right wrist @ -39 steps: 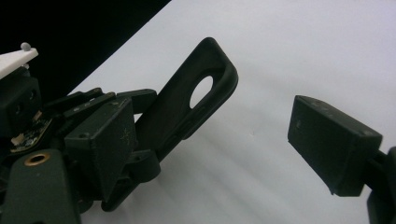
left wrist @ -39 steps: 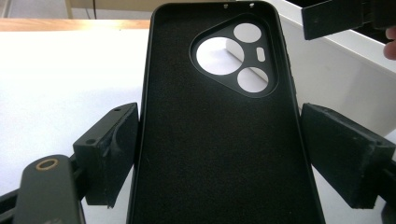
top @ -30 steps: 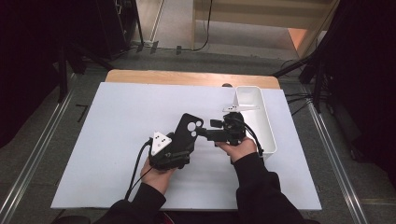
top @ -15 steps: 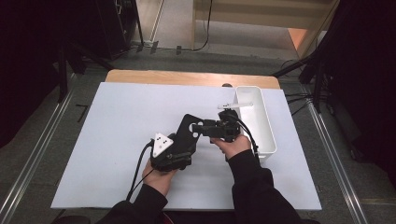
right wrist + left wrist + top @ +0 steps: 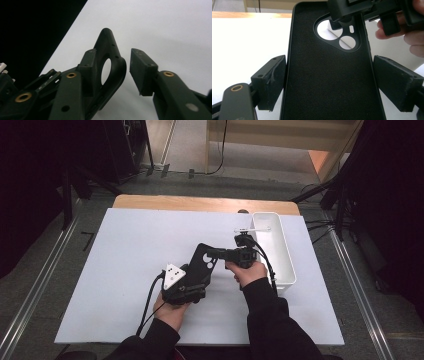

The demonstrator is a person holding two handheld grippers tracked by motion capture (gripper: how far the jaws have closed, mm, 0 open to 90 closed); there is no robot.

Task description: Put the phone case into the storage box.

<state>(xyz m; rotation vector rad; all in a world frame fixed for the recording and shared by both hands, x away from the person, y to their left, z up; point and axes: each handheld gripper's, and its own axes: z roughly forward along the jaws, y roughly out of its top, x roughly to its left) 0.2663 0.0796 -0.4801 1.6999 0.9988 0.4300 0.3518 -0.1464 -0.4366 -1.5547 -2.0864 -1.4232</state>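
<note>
One black phone case [image 5: 201, 269] between both hand-held grippers — left [image 5: 329, 82], right [image 5: 126, 66]

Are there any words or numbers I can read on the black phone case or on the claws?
None: the black phone case bears no words or numbers.
None: the left claw and right claw show screws and dark pads, no lettering.
None: the white bin looks blank.

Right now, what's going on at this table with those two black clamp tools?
A person is working on a black phone case over a white table. The left gripper clamps the case by its long sides. The right gripper has just been closing around the case's camera-hole corner, with a gap at one pad. A white bin stands alongside.
</note>
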